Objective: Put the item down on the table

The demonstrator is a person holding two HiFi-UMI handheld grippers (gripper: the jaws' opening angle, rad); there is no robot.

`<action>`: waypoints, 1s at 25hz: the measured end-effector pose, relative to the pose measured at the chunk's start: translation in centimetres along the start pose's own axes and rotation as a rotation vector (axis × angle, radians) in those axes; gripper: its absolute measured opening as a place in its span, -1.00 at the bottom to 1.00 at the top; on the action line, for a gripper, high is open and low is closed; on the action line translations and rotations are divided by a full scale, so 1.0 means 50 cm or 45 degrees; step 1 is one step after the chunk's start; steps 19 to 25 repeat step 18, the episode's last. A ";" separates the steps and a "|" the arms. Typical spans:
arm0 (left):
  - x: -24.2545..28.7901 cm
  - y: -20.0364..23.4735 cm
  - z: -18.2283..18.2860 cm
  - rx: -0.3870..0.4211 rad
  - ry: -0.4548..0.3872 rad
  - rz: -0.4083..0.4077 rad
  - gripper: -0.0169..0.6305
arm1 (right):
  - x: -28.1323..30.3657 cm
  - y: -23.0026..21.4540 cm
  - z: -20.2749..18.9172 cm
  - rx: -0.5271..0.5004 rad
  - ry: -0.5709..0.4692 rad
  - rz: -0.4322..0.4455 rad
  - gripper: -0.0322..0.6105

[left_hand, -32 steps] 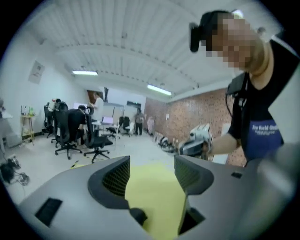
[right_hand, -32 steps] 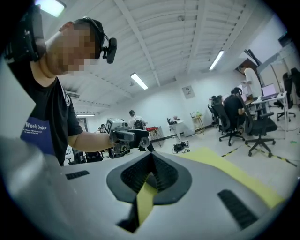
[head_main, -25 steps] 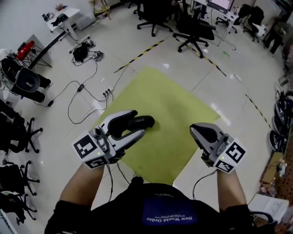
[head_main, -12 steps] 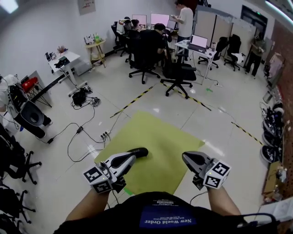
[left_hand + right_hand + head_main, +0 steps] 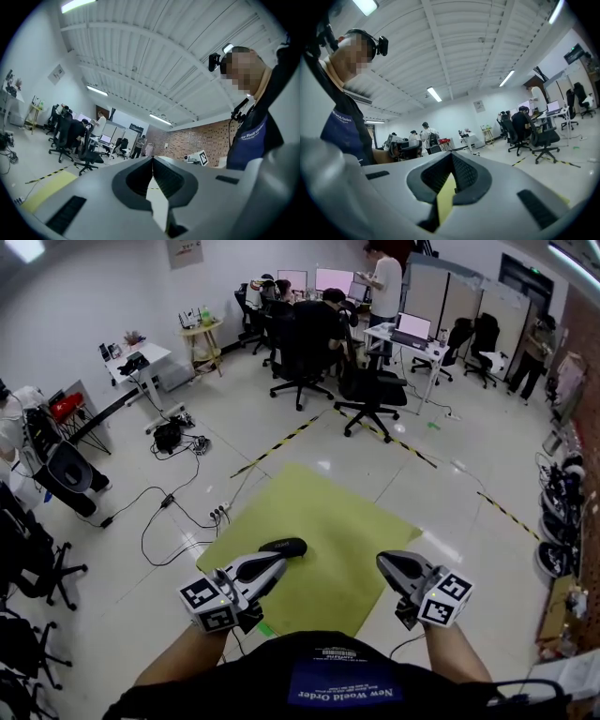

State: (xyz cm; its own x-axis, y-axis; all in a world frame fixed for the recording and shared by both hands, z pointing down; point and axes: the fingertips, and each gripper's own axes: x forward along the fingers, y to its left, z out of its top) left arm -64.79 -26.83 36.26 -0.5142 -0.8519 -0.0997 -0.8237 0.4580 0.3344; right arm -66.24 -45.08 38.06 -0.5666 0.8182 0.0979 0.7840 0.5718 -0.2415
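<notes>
The person is standing over a yellow-green mat on the pale floor, holding both grippers out roughly level above its near edge. The left gripper is sitting fully closed, its dark pads pressing together with nothing between them (the left gripper view is showing only a thin seam at the tips). The right gripper, well apart to the right, is likewise holding its jaws together at the tips and gripping nothing; a sliver of the mat is showing through the gap behind them. The item is not showing in any view, so I cannot tell where it is lying. Far beyond the mat, people are sitting and standing at a worktop with monitors. Black office chairs are standing around it, and striped tape is running across the floor. To the left, black cables are trailing over the floor.
</notes>
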 end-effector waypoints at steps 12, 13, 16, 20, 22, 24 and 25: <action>-0.014 0.008 -0.005 -0.017 0.004 0.012 -0.93 | 0.008 0.008 -0.004 -0.032 0.026 0.011 -0.94; -0.014 0.007 -0.004 -0.017 0.003 0.009 -0.93 | 0.010 0.009 -0.003 -0.036 0.028 0.012 -0.94; -0.012 0.010 0.002 -0.016 -0.006 0.010 -0.93 | 0.013 0.009 -0.002 -0.045 0.035 0.015 -0.94; -0.011 0.015 0.007 -0.014 -0.014 0.015 -0.93 | 0.017 0.007 0.000 -0.050 0.039 0.018 -0.94; -0.011 0.015 0.007 -0.014 -0.014 0.015 -0.93 | 0.017 0.007 0.000 -0.050 0.039 0.018 -0.94; -0.011 0.015 0.007 -0.014 -0.014 0.015 -0.93 | 0.017 0.007 0.000 -0.050 0.039 0.018 -0.94; -0.011 0.015 0.007 -0.014 -0.014 0.015 -0.93 | 0.017 0.007 0.000 -0.050 0.039 0.018 -0.94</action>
